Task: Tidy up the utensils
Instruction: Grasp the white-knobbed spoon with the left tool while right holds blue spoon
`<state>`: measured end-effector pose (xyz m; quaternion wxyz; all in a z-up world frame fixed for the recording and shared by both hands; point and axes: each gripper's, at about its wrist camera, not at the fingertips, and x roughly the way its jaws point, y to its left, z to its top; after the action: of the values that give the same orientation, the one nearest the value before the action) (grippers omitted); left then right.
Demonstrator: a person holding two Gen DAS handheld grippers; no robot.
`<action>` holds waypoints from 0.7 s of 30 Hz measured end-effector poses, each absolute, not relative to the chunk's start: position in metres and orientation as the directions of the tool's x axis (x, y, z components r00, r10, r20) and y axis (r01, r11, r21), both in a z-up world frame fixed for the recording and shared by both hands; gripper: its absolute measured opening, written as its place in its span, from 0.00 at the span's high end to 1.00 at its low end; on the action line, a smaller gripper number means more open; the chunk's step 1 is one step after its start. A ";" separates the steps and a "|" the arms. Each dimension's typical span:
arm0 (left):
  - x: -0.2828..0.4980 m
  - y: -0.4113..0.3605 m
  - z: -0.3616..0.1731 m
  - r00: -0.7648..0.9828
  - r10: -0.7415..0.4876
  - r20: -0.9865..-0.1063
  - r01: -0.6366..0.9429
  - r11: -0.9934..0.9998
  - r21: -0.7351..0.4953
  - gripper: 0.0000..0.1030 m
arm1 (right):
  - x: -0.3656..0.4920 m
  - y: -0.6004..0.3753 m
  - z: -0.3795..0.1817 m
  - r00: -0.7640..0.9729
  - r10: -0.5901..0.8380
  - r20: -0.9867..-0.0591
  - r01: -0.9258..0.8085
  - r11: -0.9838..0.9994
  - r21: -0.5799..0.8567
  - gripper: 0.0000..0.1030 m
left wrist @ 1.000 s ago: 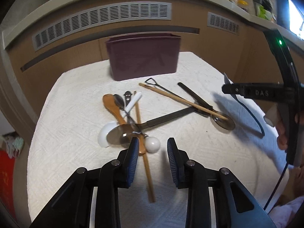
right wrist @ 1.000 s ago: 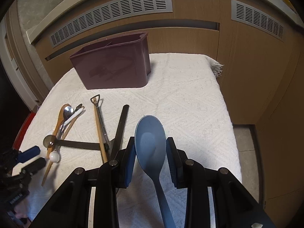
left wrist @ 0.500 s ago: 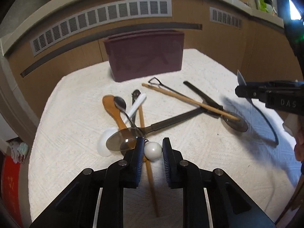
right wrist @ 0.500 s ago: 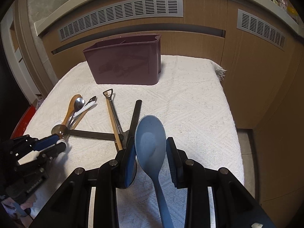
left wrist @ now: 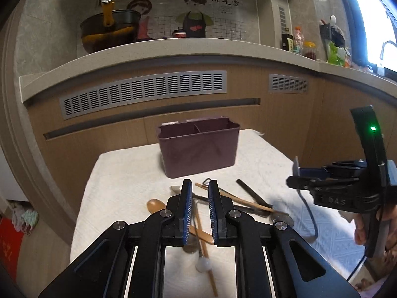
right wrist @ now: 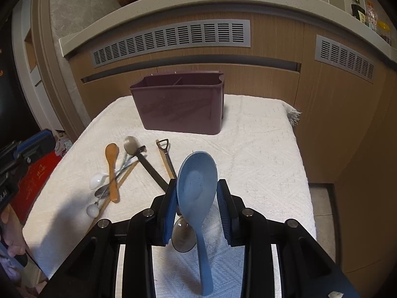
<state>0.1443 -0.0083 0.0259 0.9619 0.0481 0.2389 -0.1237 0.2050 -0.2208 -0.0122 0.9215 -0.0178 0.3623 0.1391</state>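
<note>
Above the white cloth (right wrist: 260, 149), right gripper (right wrist: 197, 196) clamps the blue spoon (right wrist: 196, 181); left gripper (left wrist: 200, 198) hangs narrowly parted, empty

A maroon plastic two-compartment utensil caddy (right wrist: 177, 106) stands at the back of the white-towelled worktop (right wrist: 260, 149); a wooden spoon (right wrist: 112, 164) and chopsticks (left wrist: 233, 198) lie crossed before it.

Readable text: one label and some wall lettering

The letters "DAS" are printed in grey on the black body of the right gripper (left wrist: 296, 177), seen in the left wrist view to the right of the maroon caddy (left wrist: 198, 146). Chinese characters are painted on the wall mural (left wrist: 196, 12) high above the caddy, beside the cartoon figure in an apron; they are too small to be read with certainty. Nothing legible is shown in the right wrist view.
</note>
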 end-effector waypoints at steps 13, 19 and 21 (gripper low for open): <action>0.137 0.004 -0.060 0.672 -0.215 -0.709 0.258 0.965 -0.048 0.48 | 0.204 -0.222 -0.022 0.674 0.228 -0.703 -0.260 0.964 0.063 0.73; 0.147 0.002 -0.073 0.636 -0.214 -0.741 0.231 0.969 -0.082 0.52 | 0.207 -0.221 -0.030 0.661 0.221 -0.717 -0.254 0.965 0.063 0.68; 0.152 -0.001 -0.076 0.628 -0.212 -0.749 0.225 0.971 -0.086 0.72 | 0.210 -0.225 -0.036 0.652 0.204 -0.730 -0.226 0.972 0.070 0.41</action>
<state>0.1525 -0.0007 -0.0760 0.9023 0.0079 0.4138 -0.1208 0.2096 -0.2252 -0.0357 0.9089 -0.0138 0.3997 0.1184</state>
